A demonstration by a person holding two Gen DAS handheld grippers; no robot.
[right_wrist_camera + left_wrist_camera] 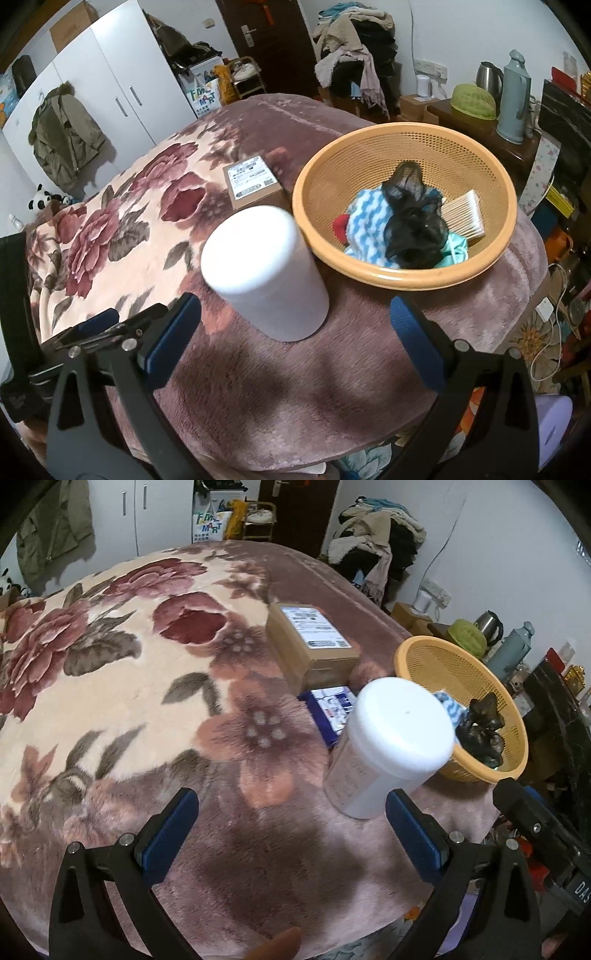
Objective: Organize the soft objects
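Most of the sorting is judged as done. Soft things are already lying in the basket (404, 275): a blue-white cloth (369, 218), a black net (412, 225), something red and something green, beside a pack of swabs (463, 216). On the blanket (110, 701) only hard things are being seen: a white jar (266, 273) just beside the basket, a box (314, 646) behind it, and a blue packet (328, 709). No soft thing is being noticed outside. Both the left gripper (291, 819) and the right gripper (295, 328) are being held wide apart, with nothing between the fingers.
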